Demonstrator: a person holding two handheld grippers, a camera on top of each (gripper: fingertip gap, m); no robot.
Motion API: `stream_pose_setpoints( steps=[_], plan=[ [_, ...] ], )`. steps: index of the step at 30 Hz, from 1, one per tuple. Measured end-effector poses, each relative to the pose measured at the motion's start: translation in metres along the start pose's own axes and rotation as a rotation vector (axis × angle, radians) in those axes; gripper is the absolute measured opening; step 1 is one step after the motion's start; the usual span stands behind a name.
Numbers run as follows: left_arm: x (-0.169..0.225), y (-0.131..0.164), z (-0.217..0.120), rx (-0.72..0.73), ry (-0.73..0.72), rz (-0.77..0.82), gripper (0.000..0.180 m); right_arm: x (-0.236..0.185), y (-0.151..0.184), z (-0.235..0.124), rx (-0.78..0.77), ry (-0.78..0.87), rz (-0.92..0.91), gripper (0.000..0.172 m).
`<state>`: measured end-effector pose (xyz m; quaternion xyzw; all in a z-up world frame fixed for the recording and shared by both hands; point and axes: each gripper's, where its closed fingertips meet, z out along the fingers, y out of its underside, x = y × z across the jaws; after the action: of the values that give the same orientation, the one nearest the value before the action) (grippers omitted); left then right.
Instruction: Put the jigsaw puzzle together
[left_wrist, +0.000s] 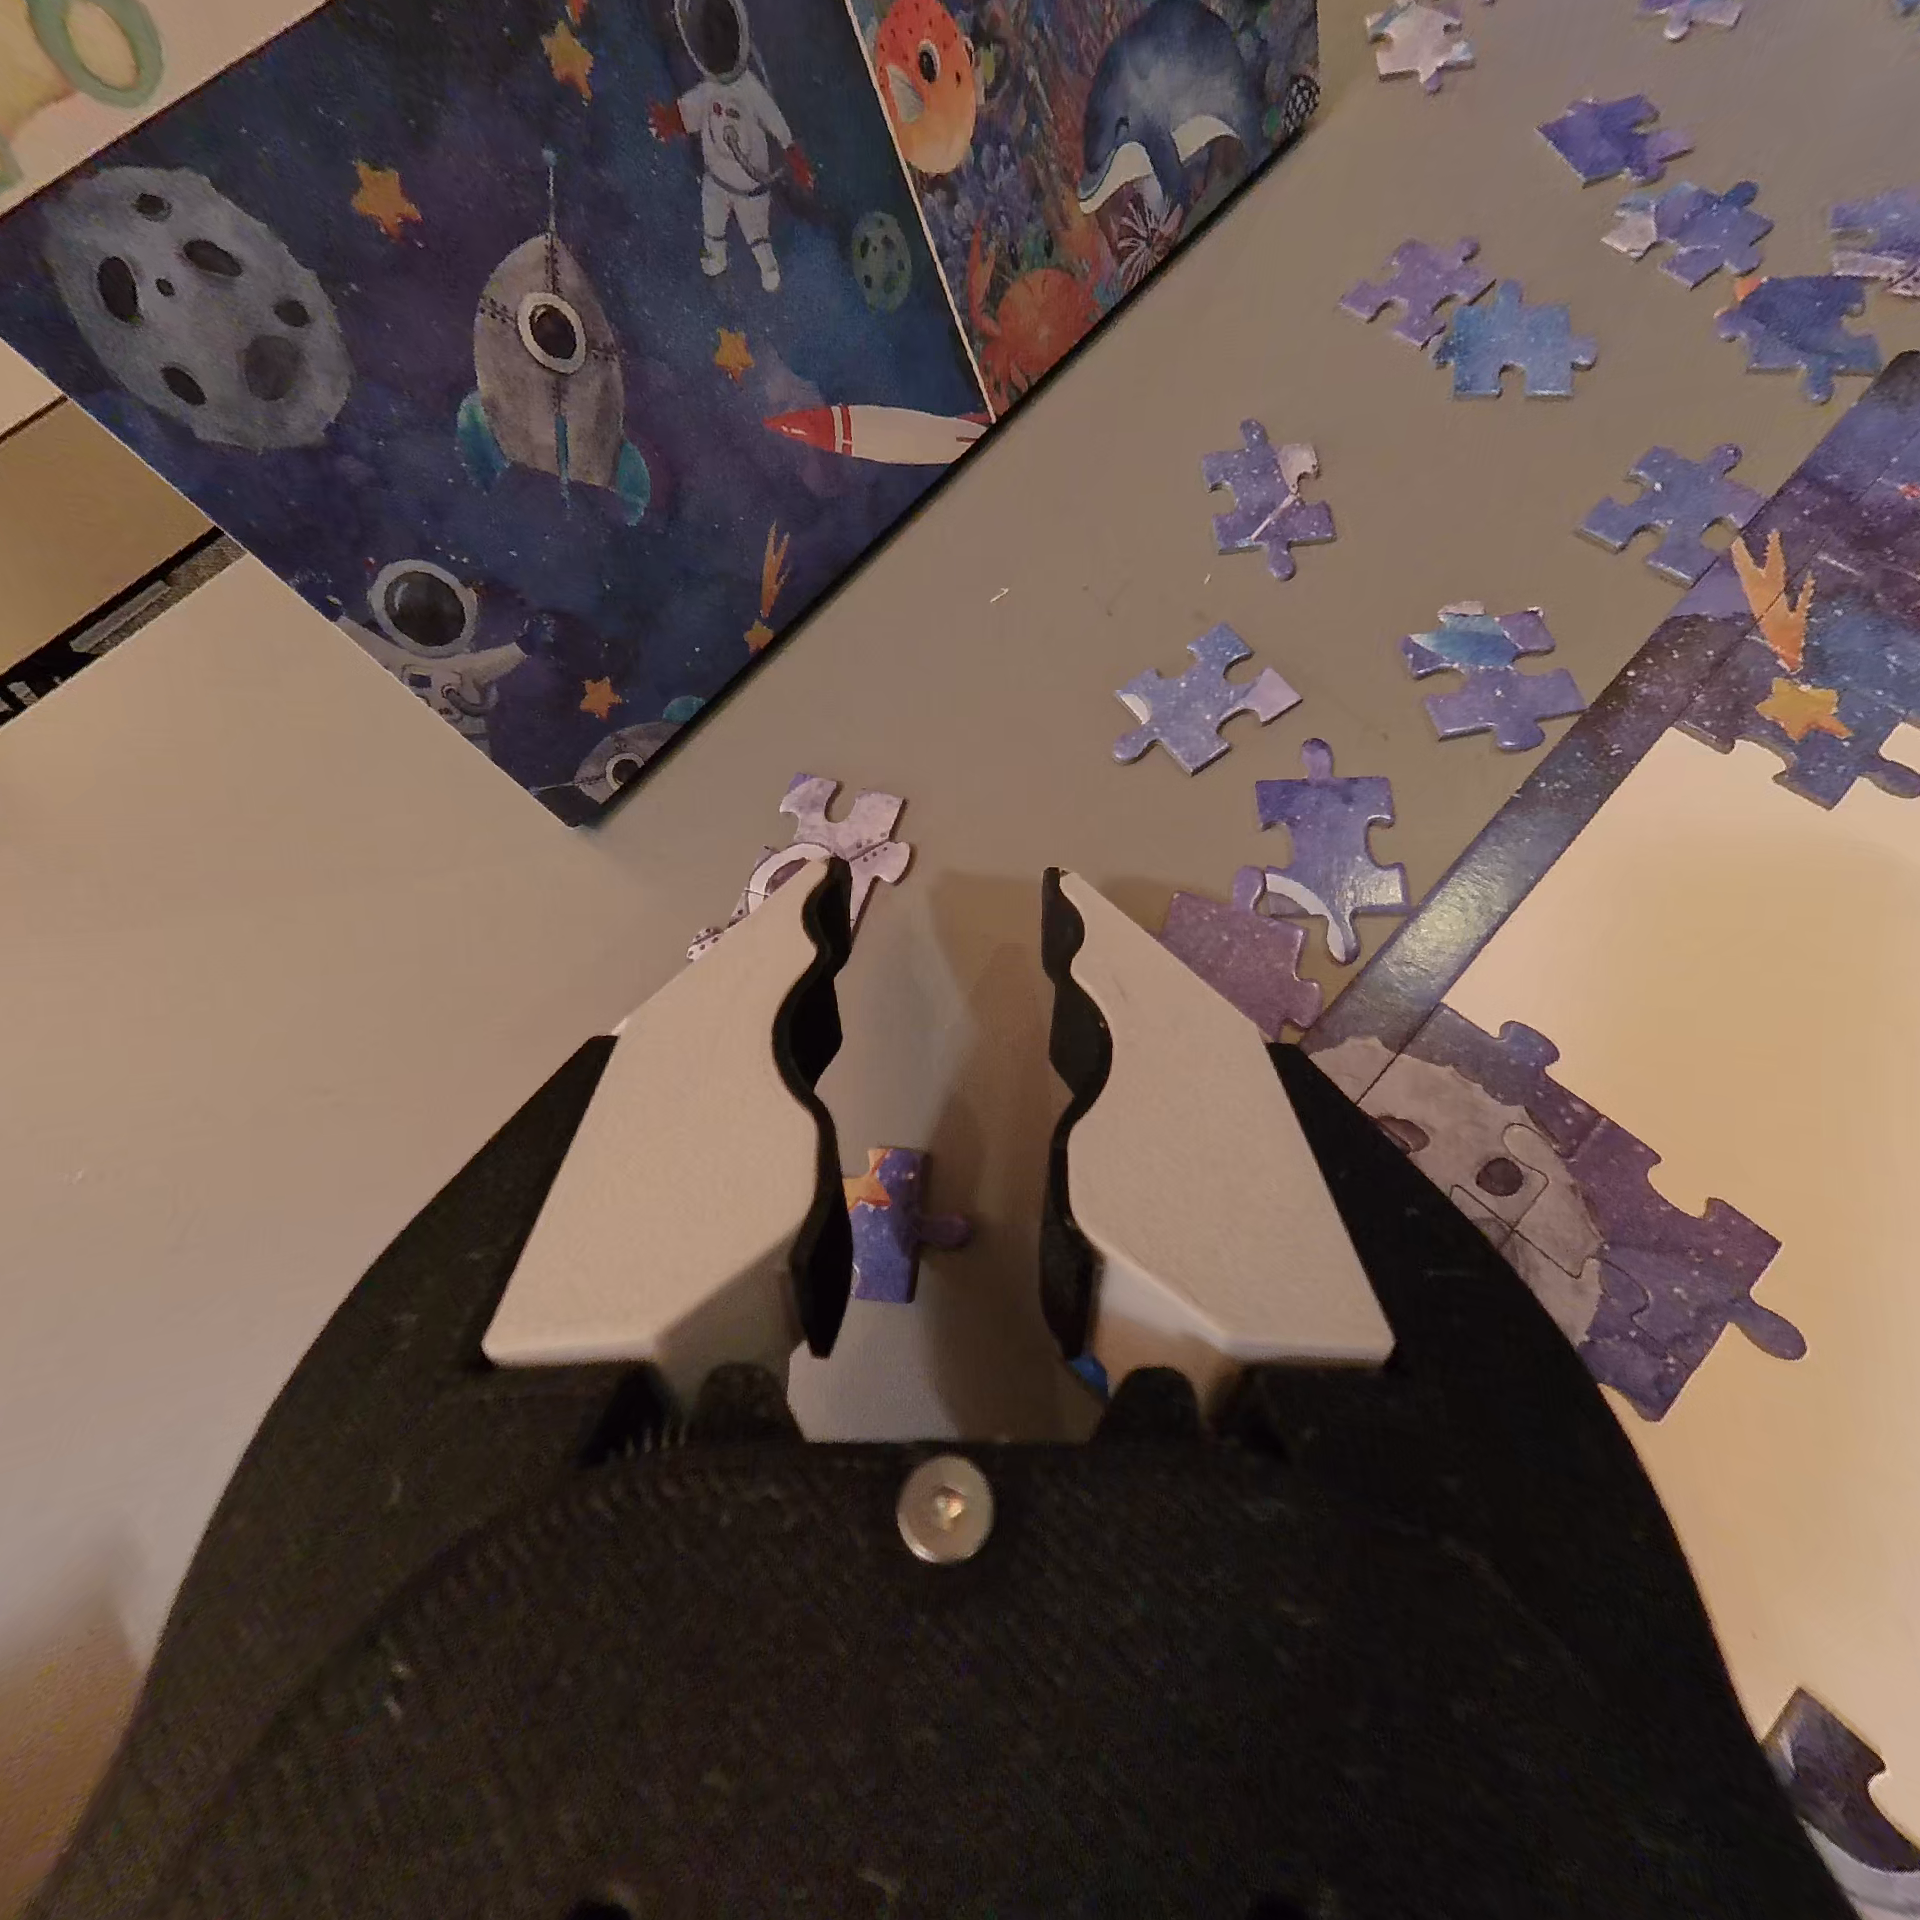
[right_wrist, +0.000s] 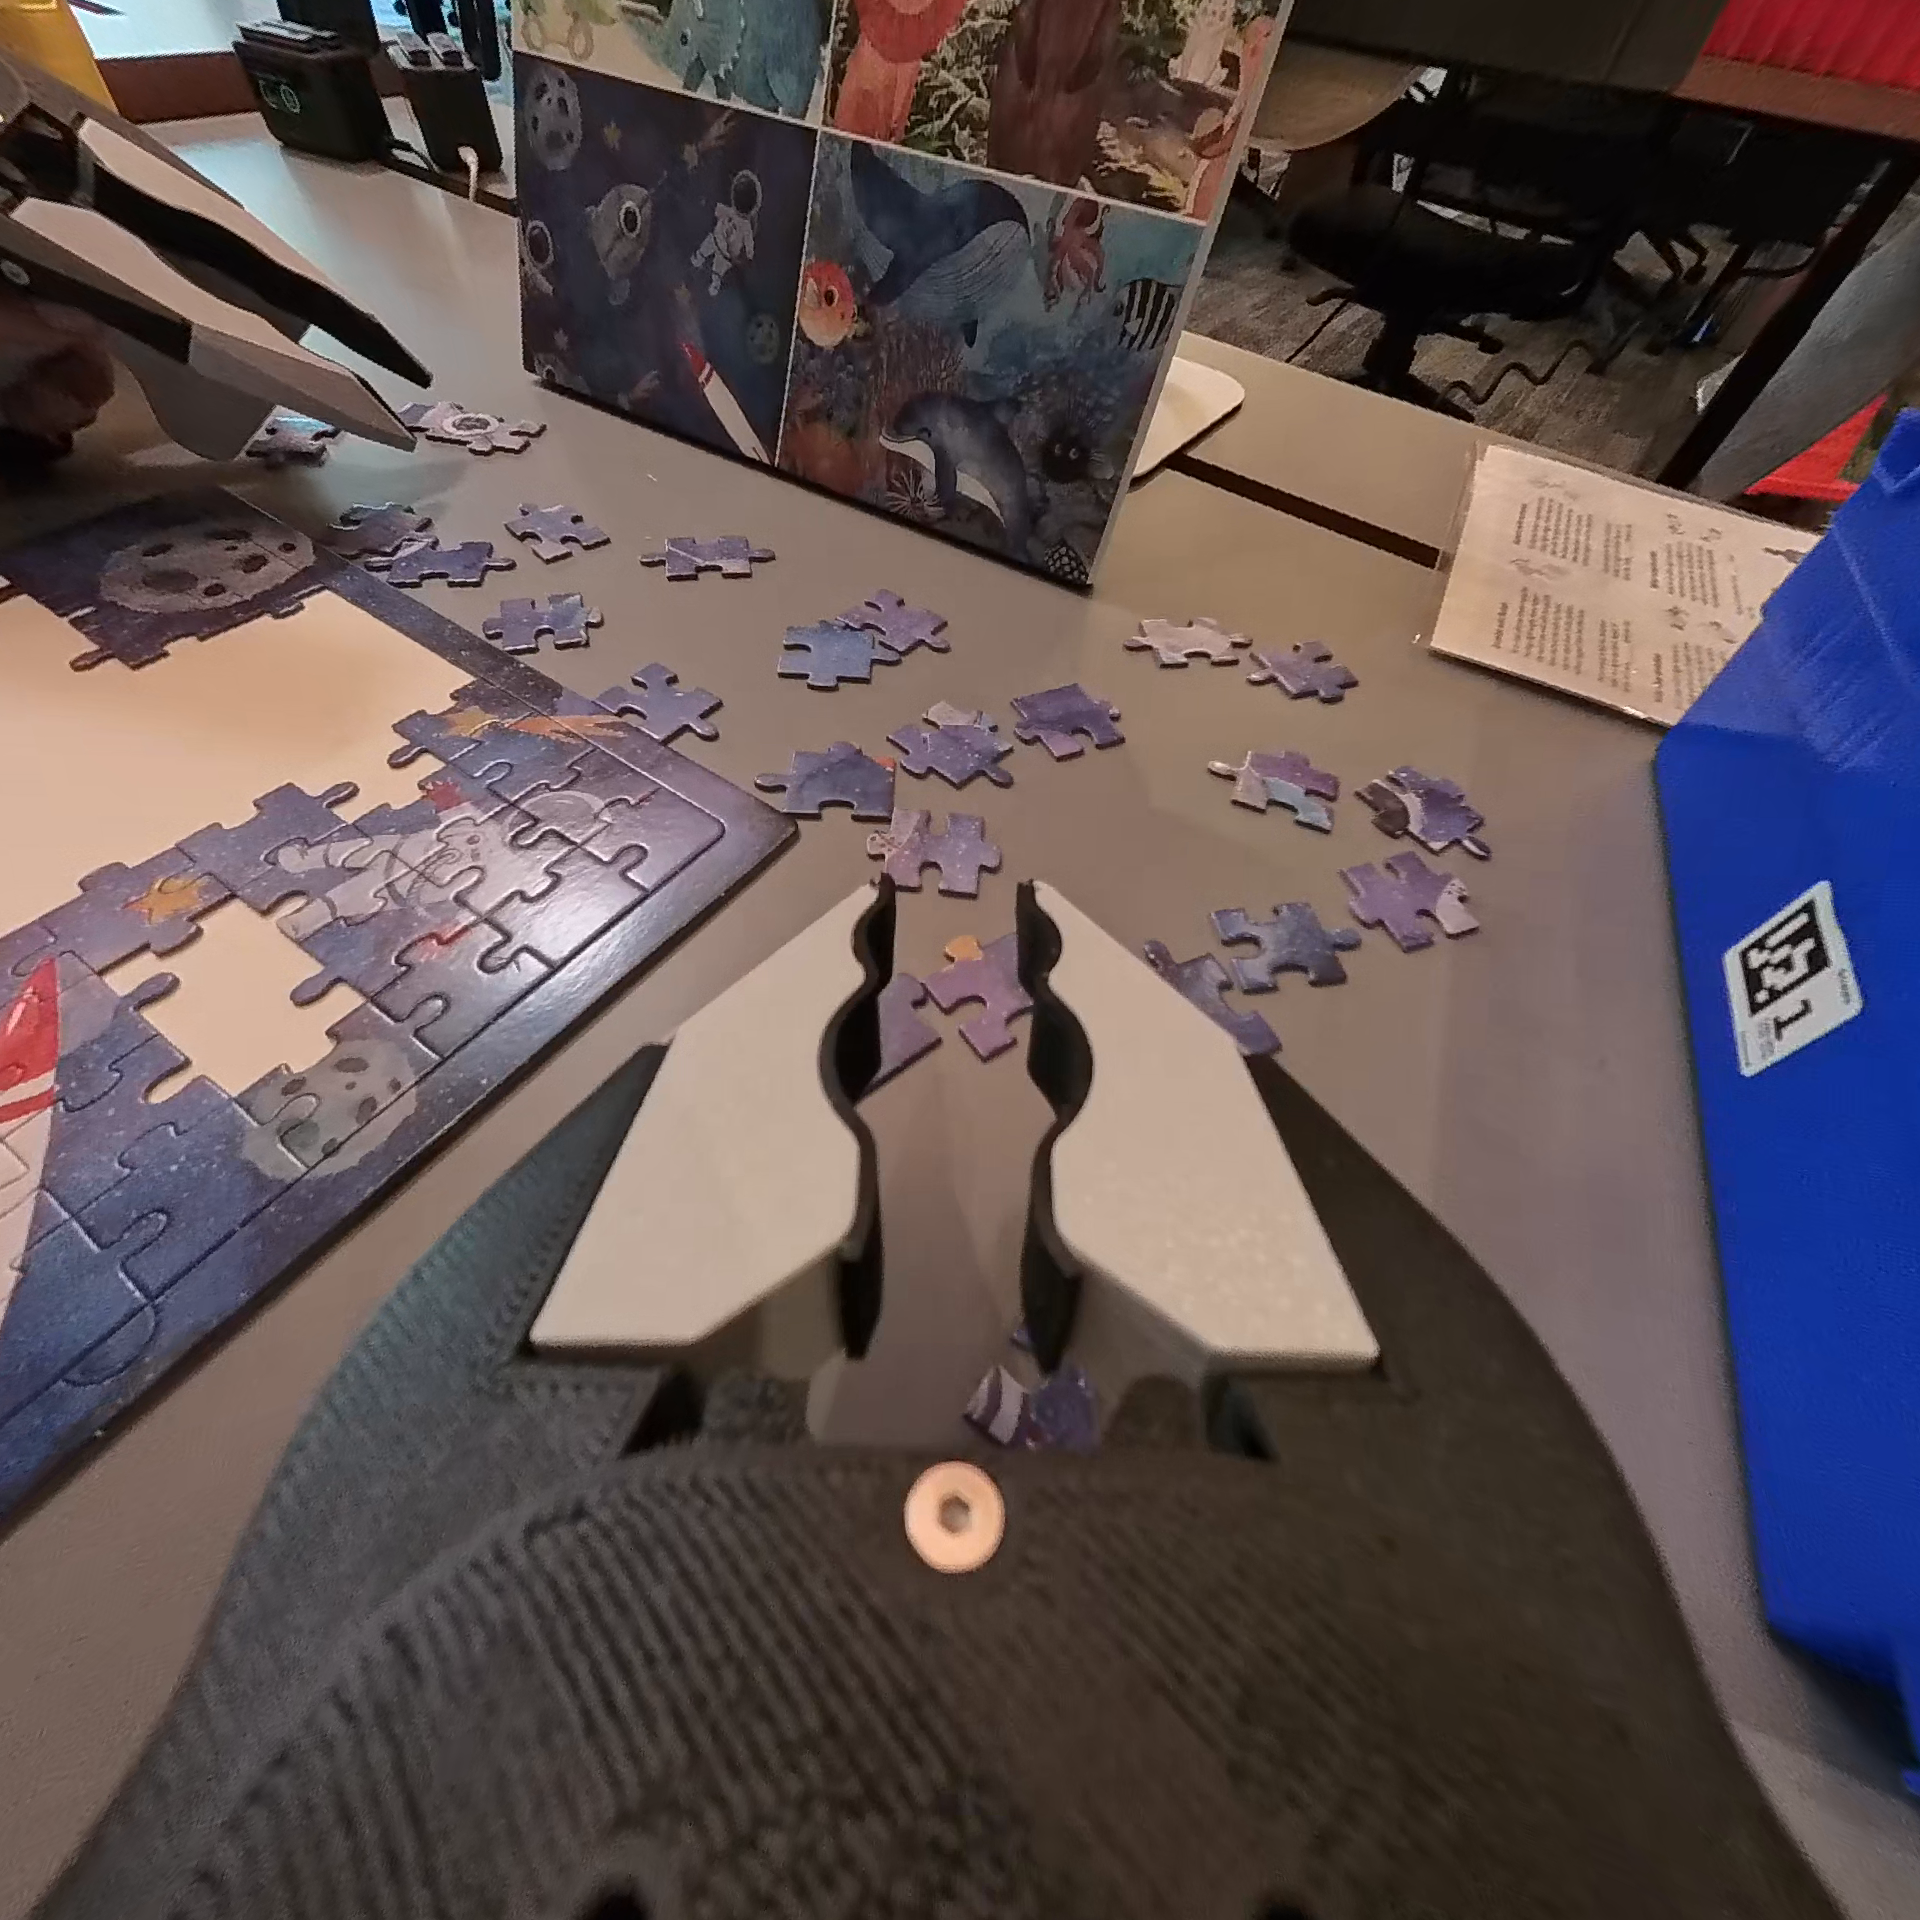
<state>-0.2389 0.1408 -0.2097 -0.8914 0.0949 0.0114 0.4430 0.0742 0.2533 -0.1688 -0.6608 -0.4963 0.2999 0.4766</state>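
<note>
Hovering wavy-edged fingers (right_wrist: 951, 894), apparently apart, knobbed cardboard puzzle pieces (right_wrist: 977, 987), matte table (right_wrist: 1351, 1195)

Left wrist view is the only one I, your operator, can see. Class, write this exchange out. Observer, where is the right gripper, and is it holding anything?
Observer: The right gripper is low over loose pieces on the grey table with its jaws apart. A purple piece appears to lie flat on the table between its fingers, not clamped.
Operator: What is on its right?
Observer: A blue box with a black-and-white marker sticker.
Operator: And the puzzle on its other side?
Observer: The partly built puzzle has an unfilled hole beside a red-and-white rocket.
</note>
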Motion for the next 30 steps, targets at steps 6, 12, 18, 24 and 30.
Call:
stream_pose_setpoints(
  steps=[6,12,18,24,30],
  plan=[
    [0.0001,0.0003,0.0002,-0.002,-0.002,0.003,0.036,-0.0002,0.0003,0.0003,-0.002,0.000,-0.002,0.021],
    [0.0000,0.0003,0.0003,-0.003,-0.002,0.004,0.036,-0.0006,0.0009,0.0007,-0.006,0.000,-0.006,0.021],
    [0.0000,0.0005,0.0006,-0.005,-0.003,0.005,0.036,-0.0005,0.0012,0.0009,-0.008,0.001,-0.007,0.021],
    [-0.0002,0.0005,0.0005,-0.005,-0.004,0.005,0.036,-0.0008,0.0017,0.0012,-0.012,0.001,-0.010,0.021],
    [-0.0001,0.0005,0.0007,-0.007,-0.005,0.007,0.037,-0.0009,0.0019,0.0013,-0.013,0.002,-0.011,0.022]
  ],
)
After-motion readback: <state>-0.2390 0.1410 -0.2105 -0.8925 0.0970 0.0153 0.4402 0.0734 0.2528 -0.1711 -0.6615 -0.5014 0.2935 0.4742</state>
